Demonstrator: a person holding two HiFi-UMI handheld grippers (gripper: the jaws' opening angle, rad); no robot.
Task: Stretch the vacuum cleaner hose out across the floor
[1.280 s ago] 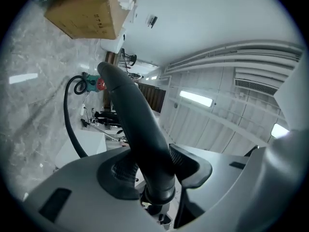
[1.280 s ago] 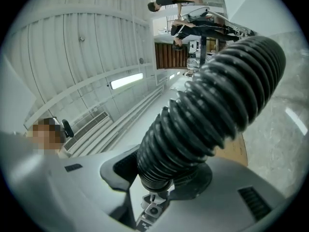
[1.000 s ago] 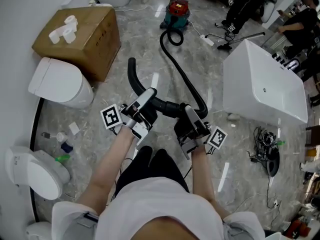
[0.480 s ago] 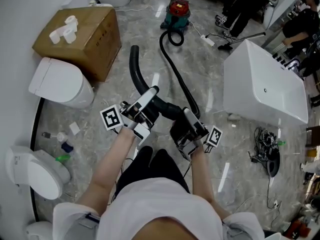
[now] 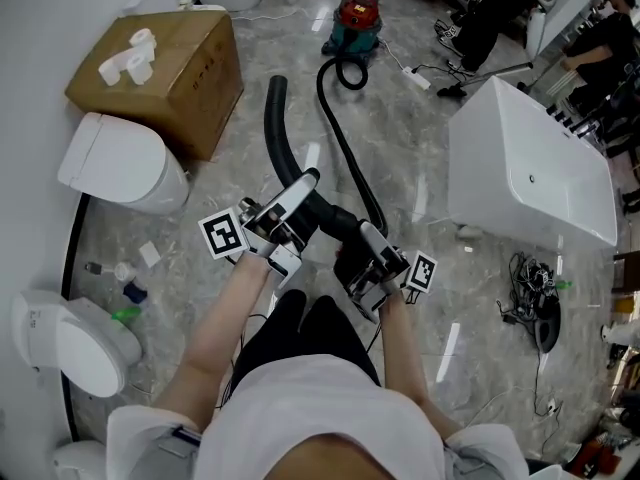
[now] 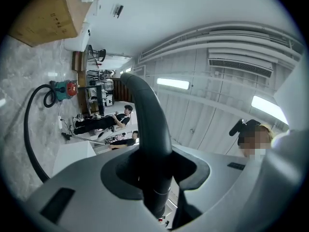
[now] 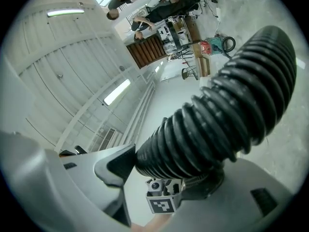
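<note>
Black hose (image 5: pixel 347 158) traceable whole only from the head view: off the vacuum (image 5: pixel 356 20) at the floor's (image 5: pixel 400 118) far end, curving across the floor to both grippers, with the smooth tube (image 5: pixel 277 133) arcing on toward the box (image 5: pixel 165 73). Grips legible only in the gripper views: left gripper (image 6: pixel 154 173) clamped on the tube; right gripper (image 7: pixel 169 168) slack, jaws just now opening wide, ribbed hose lying loose between them against one jaw. Forearms stretched forward side by side, grippers tilted upward, marker cubes turned outward.
</note>
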